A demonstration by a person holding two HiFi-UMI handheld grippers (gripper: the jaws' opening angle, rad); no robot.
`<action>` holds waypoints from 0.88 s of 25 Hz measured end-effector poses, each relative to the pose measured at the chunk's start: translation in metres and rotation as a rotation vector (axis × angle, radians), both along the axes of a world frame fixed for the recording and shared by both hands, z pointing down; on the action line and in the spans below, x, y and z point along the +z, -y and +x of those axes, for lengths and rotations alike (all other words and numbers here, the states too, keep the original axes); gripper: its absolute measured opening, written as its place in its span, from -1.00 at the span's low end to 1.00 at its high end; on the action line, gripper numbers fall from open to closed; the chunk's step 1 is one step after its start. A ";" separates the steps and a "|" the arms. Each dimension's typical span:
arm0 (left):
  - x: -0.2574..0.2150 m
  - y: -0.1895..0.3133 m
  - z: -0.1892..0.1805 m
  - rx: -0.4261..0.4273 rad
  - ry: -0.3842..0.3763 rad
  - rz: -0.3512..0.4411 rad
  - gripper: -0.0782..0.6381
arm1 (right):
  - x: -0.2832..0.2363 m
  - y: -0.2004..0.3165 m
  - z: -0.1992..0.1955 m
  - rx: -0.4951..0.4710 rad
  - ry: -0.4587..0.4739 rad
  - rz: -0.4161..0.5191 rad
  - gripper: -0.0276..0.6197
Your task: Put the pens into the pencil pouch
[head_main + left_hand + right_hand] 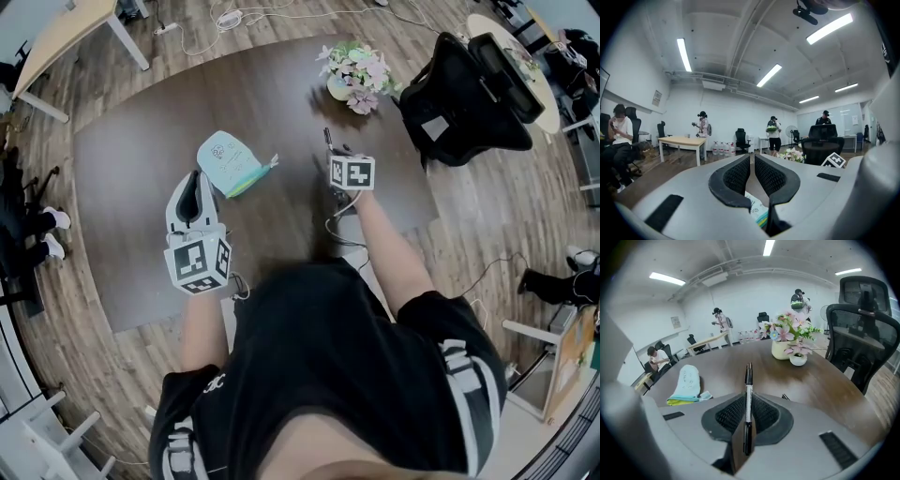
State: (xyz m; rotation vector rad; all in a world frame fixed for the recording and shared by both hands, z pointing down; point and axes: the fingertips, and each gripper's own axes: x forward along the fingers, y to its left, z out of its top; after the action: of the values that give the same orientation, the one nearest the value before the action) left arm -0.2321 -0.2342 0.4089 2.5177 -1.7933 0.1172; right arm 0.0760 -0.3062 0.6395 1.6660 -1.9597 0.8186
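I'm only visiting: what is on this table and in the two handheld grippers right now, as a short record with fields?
table: dark wood, rounded
pencil pouch: light blue, lying on the table
right gripper: shut on the pen
pen: black and white, sticking out ahead of the jaws
left gripper: shut, empty, beside the pencil pouch
also there: flowers in a pot, black office chair

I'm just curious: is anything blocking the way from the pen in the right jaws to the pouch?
Nothing visible. Only bare table lies between the pen, held by the right gripper, and the pouch. The left gripper sits on the pouch's other side.
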 end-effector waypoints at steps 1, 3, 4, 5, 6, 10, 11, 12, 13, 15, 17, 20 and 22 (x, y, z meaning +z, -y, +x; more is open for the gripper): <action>0.000 -0.002 0.001 0.005 0.013 0.009 -0.76 | -0.005 -0.003 -0.006 -0.019 0.012 0.016 -0.78; 0.002 -0.005 0.005 0.031 0.046 0.026 -0.47 | -0.013 -0.009 -0.016 -0.052 0.023 0.045 -0.78; 0.003 -0.007 0.008 0.049 0.069 0.032 -0.21 | -0.016 -0.013 -0.021 -0.067 0.027 0.059 -0.78; 0.005 -0.010 0.010 0.061 0.097 0.039 -0.09 | -0.019 -0.016 -0.025 -0.082 0.030 0.074 -0.78; 0.008 -0.012 0.011 0.067 0.132 0.047 -0.02 | -0.022 -0.019 -0.030 -0.097 0.032 0.091 -0.78; 0.034 -0.015 0.015 0.077 0.349 0.028 0.18 | -0.024 -0.029 -0.039 -0.131 0.048 0.132 -0.78; 0.045 -0.016 0.015 0.078 0.419 0.013 0.19 | -0.024 -0.032 -0.040 -0.130 0.051 0.134 -0.78; 0.058 -0.017 0.015 0.082 0.489 -0.004 0.19 | -0.025 -0.035 -0.041 -0.129 0.054 0.136 -0.78; 0.072 -0.017 0.015 0.093 0.551 -0.024 0.19 | -0.025 -0.037 -0.042 -0.129 0.055 0.137 -0.78; 0.103 -0.018 0.018 0.132 0.644 -0.078 0.19 | -0.024 -0.043 -0.045 -0.133 0.052 0.131 -0.78; 0.133 -0.017 0.020 0.174 0.717 -0.142 0.19 | -0.022 -0.050 -0.047 -0.136 0.051 0.118 -0.78; 0.175 -0.009 0.021 0.231 0.829 -0.230 0.19 | -0.021 -0.060 -0.049 -0.135 0.053 0.108 -0.78; 0.198 -0.001 0.021 0.260 0.882 -0.284 0.18 | -0.021 -0.065 -0.049 -0.130 0.069 0.096 -0.78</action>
State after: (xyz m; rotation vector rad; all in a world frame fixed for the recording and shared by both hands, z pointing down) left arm -0.2111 -0.2333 0.6069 2.6351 -1.4184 1.5675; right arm 0.0266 -0.2415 0.6181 1.5620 -2.1599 0.7535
